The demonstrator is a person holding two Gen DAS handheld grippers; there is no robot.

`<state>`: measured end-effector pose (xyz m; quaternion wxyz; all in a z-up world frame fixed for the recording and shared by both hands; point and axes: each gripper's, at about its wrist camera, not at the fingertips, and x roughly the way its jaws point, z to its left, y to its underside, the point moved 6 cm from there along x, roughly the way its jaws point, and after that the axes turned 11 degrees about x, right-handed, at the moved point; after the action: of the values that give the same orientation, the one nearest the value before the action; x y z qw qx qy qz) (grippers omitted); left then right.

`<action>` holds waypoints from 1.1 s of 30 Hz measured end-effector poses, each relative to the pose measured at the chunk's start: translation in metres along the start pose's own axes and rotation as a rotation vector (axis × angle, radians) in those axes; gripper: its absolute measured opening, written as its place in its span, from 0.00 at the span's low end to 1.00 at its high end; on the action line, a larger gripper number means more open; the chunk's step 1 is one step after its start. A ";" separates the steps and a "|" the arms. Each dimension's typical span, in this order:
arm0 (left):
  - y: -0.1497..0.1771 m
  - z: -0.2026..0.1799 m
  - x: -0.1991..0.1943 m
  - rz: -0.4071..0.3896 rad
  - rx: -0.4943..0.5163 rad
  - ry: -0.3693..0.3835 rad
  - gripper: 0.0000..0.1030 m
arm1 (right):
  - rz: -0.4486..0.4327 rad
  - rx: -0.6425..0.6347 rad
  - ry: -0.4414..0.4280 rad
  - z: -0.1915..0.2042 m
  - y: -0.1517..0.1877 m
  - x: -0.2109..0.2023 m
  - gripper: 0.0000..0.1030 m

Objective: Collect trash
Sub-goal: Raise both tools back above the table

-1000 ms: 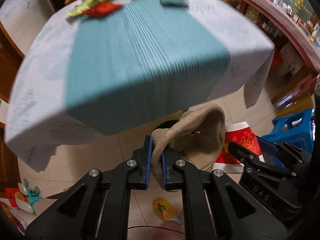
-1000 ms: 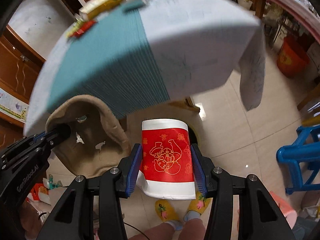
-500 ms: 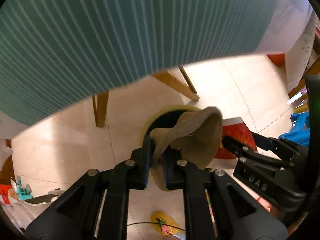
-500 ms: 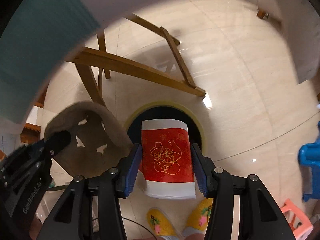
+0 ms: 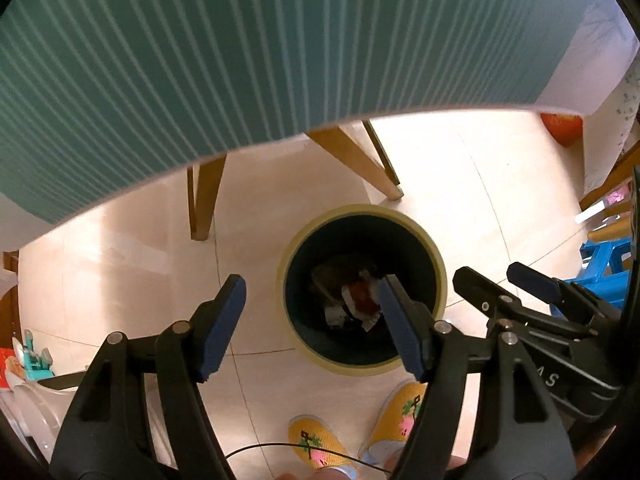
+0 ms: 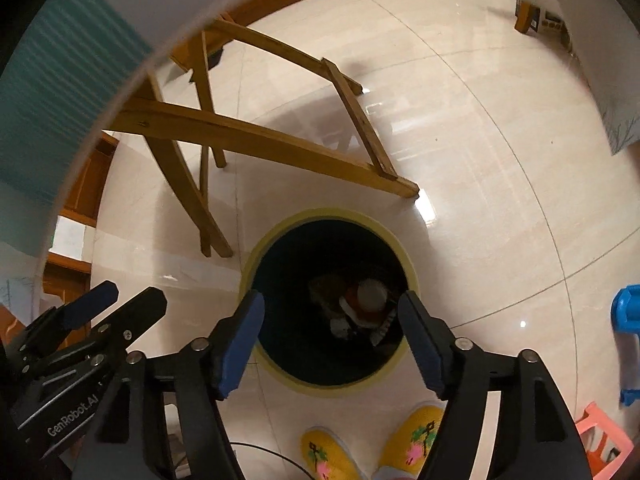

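Right wrist view, red cup [image 6: 370,300] in bin [image 6: 256,256] — below opening, empty right tool [image 6: 330,312]

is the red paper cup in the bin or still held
In the bin: the red cup lies among trash inside the bin.

Glossy tiled floor [image 6: 460,160], varnished wooden legs [image 6: 248,136], ribbed teal cloth [image 5: 240,60], and matt black plastic hand-held gripper [image 5: 312,320] with blue pads [image 5: 222,328].

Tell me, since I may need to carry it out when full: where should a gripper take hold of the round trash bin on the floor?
Grip the yellow rim of the trash bin, coming straight down from above with one finger inside and one outside. The wall stands upright and the mouth is open; the near side, away from the wooden table legs, looks clearest.
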<state>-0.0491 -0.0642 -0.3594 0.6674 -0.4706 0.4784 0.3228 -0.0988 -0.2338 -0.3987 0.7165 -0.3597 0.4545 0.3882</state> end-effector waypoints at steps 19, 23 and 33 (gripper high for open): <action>-0.031 0.038 -0.211 -0.057 -0.033 -0.055 0.64 | -0.021 -0.022 -0.002 0.074 -0.008 -0.196 0.71; -0.044 0.055 -0.270 -0.102 -0.029 -0.052 0.64 | -0.062 -0.045 -0.012 0.107 -0.011 -0.253 0.72; -0.083 0.101 -0.389 -0.230 0.019 -0.093 0.64 | -0.190 -0.048 -0.047 0.183 -0.025 -0.374 0.74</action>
<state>-0.0720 0.0095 0.0441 0.7258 -0.5005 0.3931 0.2612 -0.1154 -0.1712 0.0134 0.7519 -0.4088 0.3919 0.3375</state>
